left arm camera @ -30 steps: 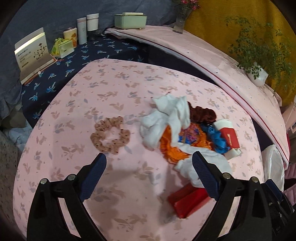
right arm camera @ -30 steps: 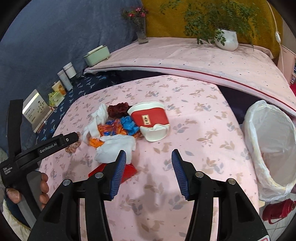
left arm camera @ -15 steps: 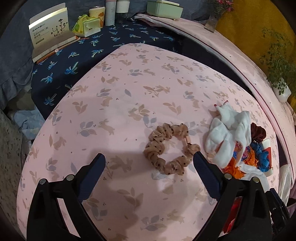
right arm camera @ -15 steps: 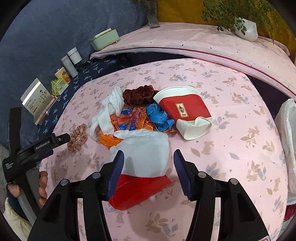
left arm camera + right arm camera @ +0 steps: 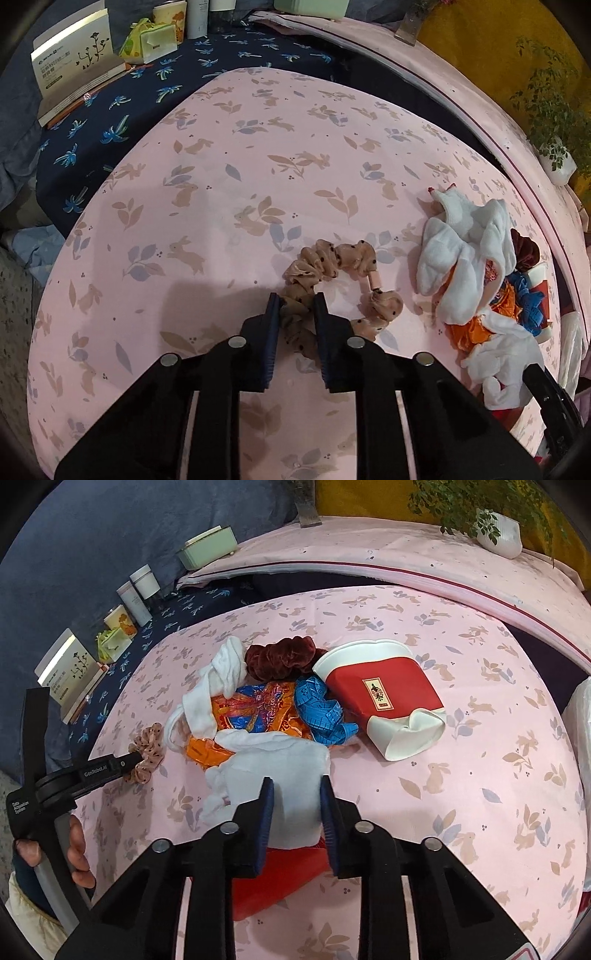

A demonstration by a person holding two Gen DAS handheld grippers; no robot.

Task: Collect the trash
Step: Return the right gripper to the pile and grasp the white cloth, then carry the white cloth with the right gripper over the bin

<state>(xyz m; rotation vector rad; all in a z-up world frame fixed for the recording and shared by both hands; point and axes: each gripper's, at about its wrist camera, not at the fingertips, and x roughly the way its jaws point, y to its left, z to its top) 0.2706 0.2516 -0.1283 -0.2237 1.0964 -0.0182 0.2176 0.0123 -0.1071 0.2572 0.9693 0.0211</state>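
My left gripper [image 5: 295, 306] is shut on the near side of a tan dotted scrunchie [image 5: 332, 266] lying on the pink tablecloth [image 5: 221, 206]; it also shows in the right wrist view [image 5: 147, 753]. My right gripper [image 5: 295, 794] is shut on a white cloth [image 5: 284, 764] that lies over a flat red packet [image 5: 273, 882]. Behind it is a pile: orange and blue wrappers [image 5: 258, 709], a blue ribbon [image 5: 325, 712], a dark red scrunchie [image 5: 280, 657], a white sock [image 5: 221, 686] and a crushed red and white cup [image 5: 384, 698].
A white-lined trash bin [image 5: 580, 723] stands off the table's right edge. A dark blue side table [image 5: 110, 110] holds a booklet [image 5: 74, 55], tissues and jars. A raised pink shelf [image 5: 406, 554] with a potted plant [image 5: 495, 531] runs along the back.
Both grippers went from open to shut. The left one moved forward onto the tan scrunchie. The right one moved forward and down onto the white cloth.
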